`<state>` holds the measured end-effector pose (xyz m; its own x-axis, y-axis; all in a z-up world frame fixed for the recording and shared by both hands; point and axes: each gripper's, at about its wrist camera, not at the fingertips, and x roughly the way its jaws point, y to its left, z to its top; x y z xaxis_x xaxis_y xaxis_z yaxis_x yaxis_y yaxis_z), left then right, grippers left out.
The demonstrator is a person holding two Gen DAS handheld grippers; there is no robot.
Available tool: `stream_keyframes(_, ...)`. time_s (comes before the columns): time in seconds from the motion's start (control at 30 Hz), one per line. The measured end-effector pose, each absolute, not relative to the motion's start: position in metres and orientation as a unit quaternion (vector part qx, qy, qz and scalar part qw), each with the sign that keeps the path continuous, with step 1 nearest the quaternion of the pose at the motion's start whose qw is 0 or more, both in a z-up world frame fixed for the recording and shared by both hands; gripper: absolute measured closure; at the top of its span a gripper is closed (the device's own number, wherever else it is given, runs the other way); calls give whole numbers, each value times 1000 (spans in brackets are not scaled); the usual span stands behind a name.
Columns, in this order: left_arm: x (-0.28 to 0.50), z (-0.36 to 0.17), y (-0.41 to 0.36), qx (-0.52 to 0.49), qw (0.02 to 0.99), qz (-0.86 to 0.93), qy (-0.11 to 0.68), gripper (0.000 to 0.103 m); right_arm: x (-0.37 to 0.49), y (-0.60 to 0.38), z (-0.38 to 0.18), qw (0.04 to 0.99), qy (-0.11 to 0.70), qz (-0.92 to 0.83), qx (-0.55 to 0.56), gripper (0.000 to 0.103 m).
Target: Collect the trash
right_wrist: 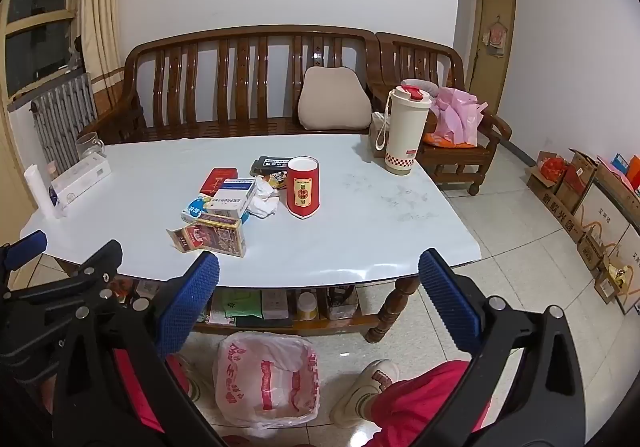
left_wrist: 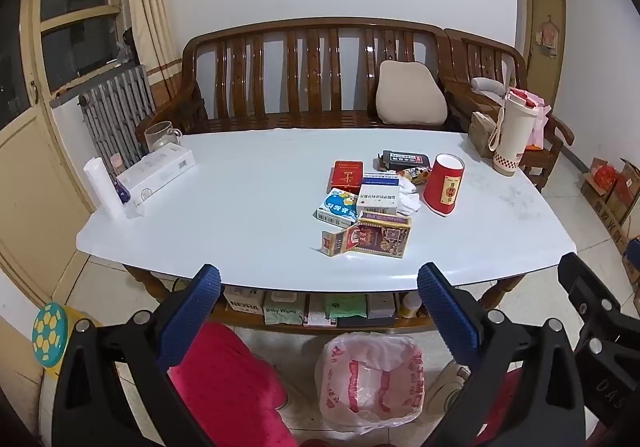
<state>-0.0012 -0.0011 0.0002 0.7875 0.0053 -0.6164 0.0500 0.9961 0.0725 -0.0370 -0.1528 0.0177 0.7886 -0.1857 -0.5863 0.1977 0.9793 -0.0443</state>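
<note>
A pile of trash lies on the white table [left_wrist: 240, 207]: a red paper cup [left_wrist: 444, 185] [right_wrist: 303, 187], an open ornate red cigarette pack [left_wrist: 368, 237] [right_wrist: 212, 237], a white and blue medicine box [left_wrist: 378, 197] [right_wrist: 234, 199], a blue cartoon box [left_wrist: 338, 209], a small red box [left_wrist: 347, 173] [right_wrist: 218, 179], a black box [left_wrist: 404, 160] [right_wrist: 270, 164] and crumpled tissue [left_wrist: 408, 197] [right_wrist: 264, 199]. A bag-lined trash bin [left_wrist: 370, 381] [right_wrist: 266, 379] stands on the floor in front. My left gripper [left_wrist: 318, 311] and right gripper [right_wrist: 318, 311] are open, empty, held before the table's near edge.
A cream tumbler [right_wrist: 404, 129] stands at the table's far right. A white carton [left_wrist: 158, 171], a white tube [left_wrist: 100, 187] and a glass mug [left_wrist: 160, 135] are at the far left. A wooden bench [left_wrist: 312, 75] stands behind. Cardboard boxes [right_wrist: 592, 203] line the right wall.
</note>
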Motion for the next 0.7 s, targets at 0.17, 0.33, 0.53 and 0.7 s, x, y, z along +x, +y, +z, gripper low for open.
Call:
stream_keyframes(0.17,0,1,0,25,941,-15,336,7,-37,-153,18,946,309,-99,12,5)
stream_keyframes(0.33,0,2,2,23,941,-9,337,6,-37,-151,21,946,309,-98,7,5)
stream_keyframes(0.53,5,3,10,15,940,-9,341,6,-34,-149,20,946,309,-98,6,5)
stream_keyframes(0.7,5,3,11,15,940,-7,341,6,-34,-149,20,946,308,-98,6,5)
